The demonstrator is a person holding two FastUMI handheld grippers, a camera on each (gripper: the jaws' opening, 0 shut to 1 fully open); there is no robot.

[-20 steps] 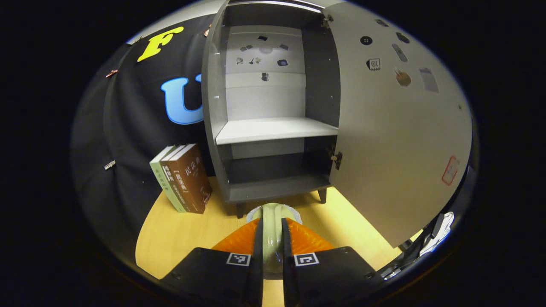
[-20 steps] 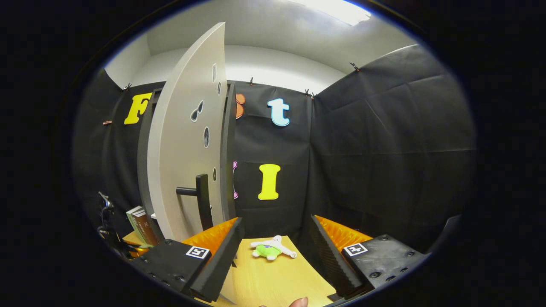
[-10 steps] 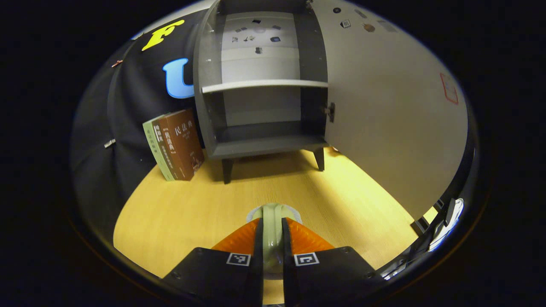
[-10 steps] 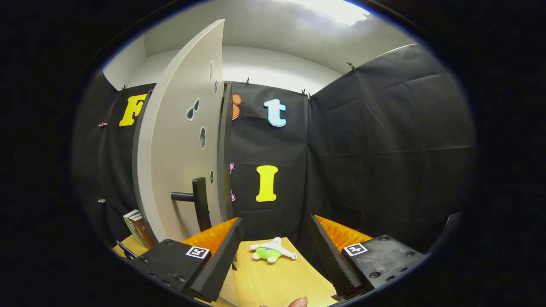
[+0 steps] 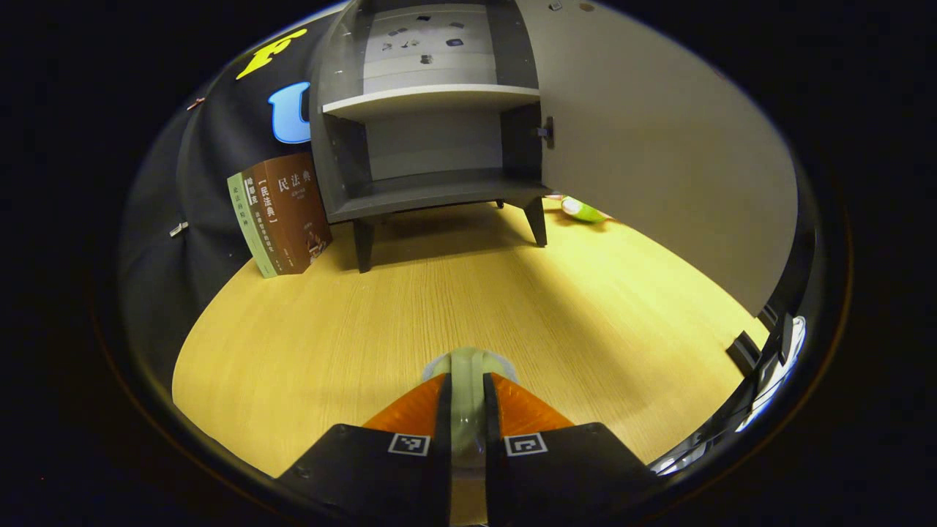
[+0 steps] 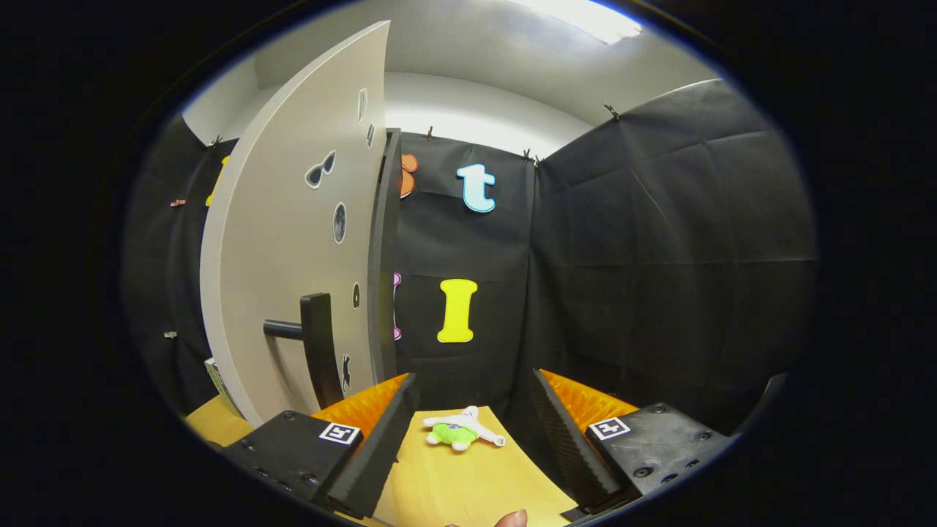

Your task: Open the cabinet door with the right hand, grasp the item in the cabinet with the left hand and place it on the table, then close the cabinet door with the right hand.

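Observation:
A pale green item (image 5: 468,364) with a lighter rim is clamped between the fingers of my left gripper (image 5: 466,388), which is shut on it low over the wooden table (image 5: 410,307). The grey cabinet (image 5: 432,192) stands farther back with both shelves bare and its door (image 5: 659,146) swung wide to the right. In the right gripper view the door (image 6: 293,241) is seen from outside, with its dark handle (image 6: 316,350) just left of my right gripper (image 6: 472,399). That gripper is open and holds nothing.
Three books (image 5: 278,212) lean upright against the cabinet's left side. A green and white plush toy (image 6: 457,430) lies on the table behind the door, also in the left gripper view as the plush toy (image 5: 582,210). Black cloth walls enclose the table.
My left gripper has drawn back from the cabinet and dropped toward the table, still holding the green item. In the right gripper view the door and handle have slid left.

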